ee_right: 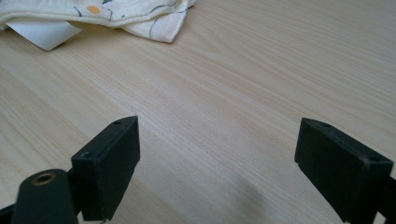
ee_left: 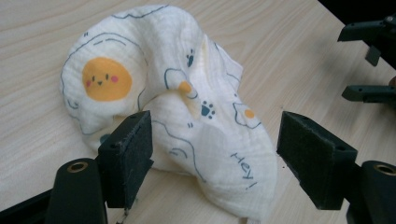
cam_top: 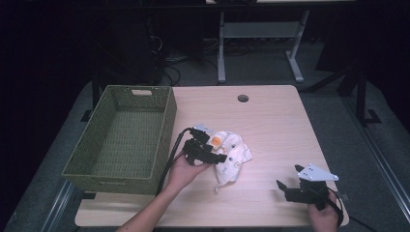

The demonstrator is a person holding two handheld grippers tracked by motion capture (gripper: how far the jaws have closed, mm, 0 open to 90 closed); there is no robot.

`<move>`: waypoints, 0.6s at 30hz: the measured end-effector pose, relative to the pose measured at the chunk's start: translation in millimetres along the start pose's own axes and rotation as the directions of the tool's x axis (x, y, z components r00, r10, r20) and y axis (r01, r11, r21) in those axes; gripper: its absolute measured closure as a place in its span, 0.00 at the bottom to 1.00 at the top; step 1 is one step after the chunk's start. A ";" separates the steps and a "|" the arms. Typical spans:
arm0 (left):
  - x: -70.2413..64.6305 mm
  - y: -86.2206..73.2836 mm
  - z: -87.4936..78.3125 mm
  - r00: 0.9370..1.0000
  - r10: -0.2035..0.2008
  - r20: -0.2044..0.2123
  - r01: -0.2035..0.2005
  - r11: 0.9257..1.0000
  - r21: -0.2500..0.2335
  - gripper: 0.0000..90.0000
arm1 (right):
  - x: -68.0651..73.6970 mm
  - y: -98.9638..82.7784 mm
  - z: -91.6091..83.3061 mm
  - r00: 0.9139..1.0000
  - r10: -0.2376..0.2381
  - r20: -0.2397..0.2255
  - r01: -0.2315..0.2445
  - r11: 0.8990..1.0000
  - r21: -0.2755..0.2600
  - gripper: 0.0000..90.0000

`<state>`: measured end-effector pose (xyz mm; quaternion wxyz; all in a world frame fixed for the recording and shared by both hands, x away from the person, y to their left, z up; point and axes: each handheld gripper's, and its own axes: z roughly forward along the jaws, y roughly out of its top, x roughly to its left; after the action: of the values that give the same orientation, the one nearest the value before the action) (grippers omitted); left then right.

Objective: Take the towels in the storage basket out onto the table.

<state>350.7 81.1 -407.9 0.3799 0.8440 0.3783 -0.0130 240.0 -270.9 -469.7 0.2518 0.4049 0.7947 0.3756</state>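
Observation:
A crumpled white cloth (cam_top: 236,153) printed with fried eggs, paw prints and the word "Hey!" lies on the middle of the wooden table (cam_top: 275,121). My left gripper (cam_top: 215,148) reaches over its left part from the person's left hand. In the left gripper view the cloth (ee_left: 187,93) bulges between my left gripper's (ee_left: 215,137) open jaws; the right pad (ee_left: 310,156) stands apart from the fabric. My right gripper (cam_top: 289,178) rests near the front right of the table, open over bare wood (ee_right: 217,158). The cloth's edge (ee_right: 116,11) lies far ahead of it.
A green woven basket (cam_top: 167,128) stands along the table's left side, nothing showing inside it. A round cable hole (cam_top: 243,98) sits near the far edge. A white label (ee_right: 44,32) pokes out from under the cloth. Desk legs and cables stand beyond the table.

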 end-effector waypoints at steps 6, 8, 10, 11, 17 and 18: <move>-0.8 -9.8 -5.0 1.000 0.010 -0.002 -0.010 1.000 -0.021 0.29 | -0.1 -0.2 0.8 1.000 -0.003 0.002 0.003 1.000 0.003 0.15; -1.6 -12.9 -6.9 1.000 0.015 0.001 -0.015 1.000 -0.016 0.29 | 0.0 -0.2 0.9 1.000 -0.003 0.001 0.003 1.000 0.003 0.15; -2.5 -16.4 -8.7 1.000 0.009 0.012 -0.009 1.000 -0.026 0.29 | 0.1 -0.1 0.6 1.000 -0.002 0.001 0.002 1.000 0.003 0.15; -3.6 -17.8 -9.4 1.000 0.011 0.013 -0.011 1.000 -0.028 0.29 | 0.1 -0.1 0.4 1.000 0.000 0.001 0.000 1.000 0.003 0.15; -8.0 -27.3 -13.4 0.999 0.025 0.028 -0.025 0.999 -0.028 0.29 | 0.1 -0.2 0.5 1.000 -0.001 0.002 0.001 1.000 0.003 0.15; -8.4 -28.7 -13.7 0.999 0.028 0.027 -0.027 0.999 -0.027 0.29 | 0.1 -0.2 0.5 1.000 -0.001 0.002 0.001 1.000 0.003 0.15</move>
<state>322.4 97.0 -413.6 0.3963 0.8438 0.3616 -0.0142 240.2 -270.7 -470.2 0.2520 0.4052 0.7953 0.3739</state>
